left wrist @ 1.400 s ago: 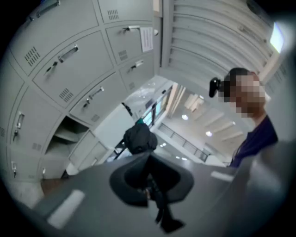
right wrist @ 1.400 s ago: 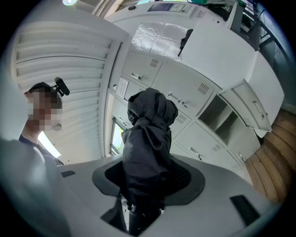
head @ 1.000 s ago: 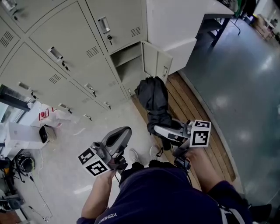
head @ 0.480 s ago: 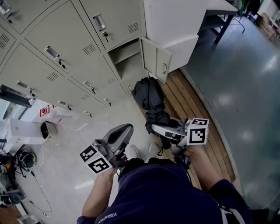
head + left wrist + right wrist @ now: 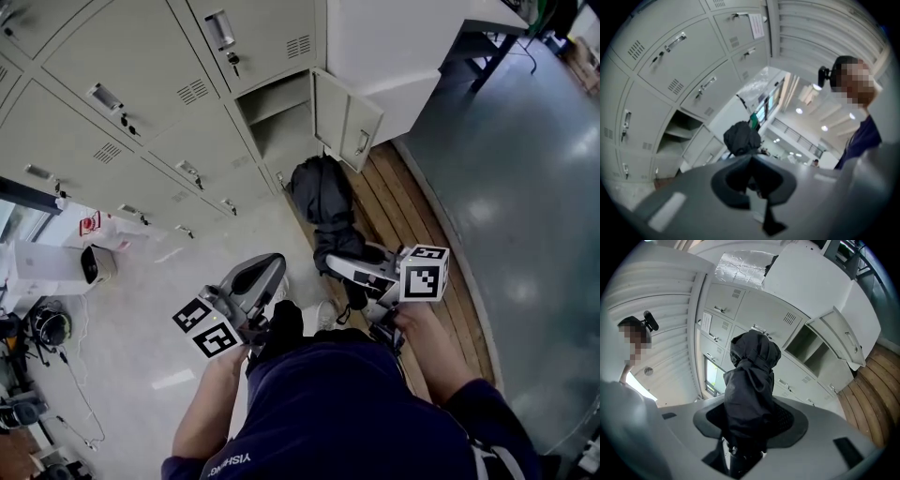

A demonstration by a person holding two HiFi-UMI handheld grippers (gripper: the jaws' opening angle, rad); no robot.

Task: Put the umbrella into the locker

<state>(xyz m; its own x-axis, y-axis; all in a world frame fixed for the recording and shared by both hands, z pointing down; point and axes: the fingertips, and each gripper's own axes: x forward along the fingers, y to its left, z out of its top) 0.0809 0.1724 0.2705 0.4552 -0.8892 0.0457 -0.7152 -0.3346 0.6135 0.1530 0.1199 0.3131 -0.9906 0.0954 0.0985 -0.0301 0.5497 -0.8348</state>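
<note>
Fingers of the right gripper (image 5: 330, 265) clamp the umbrella (image 5: 323, 195), its long axis aimed up-frame at the open locker (image 5: 284, 141); the fingers of the left gripper (image 5: 270, 270) are together on nothing.

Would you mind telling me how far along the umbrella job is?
Done: the locker stands open and the right gripper is shut on the umbrella. In hand: it is held outside the locker. Left: put it inside and release. The left gripper is shut, empty.

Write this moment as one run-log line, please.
right claw: shut on black umbrella | left claw: shut, empty | locker: open | umbrella: not yet inside locker
</note>
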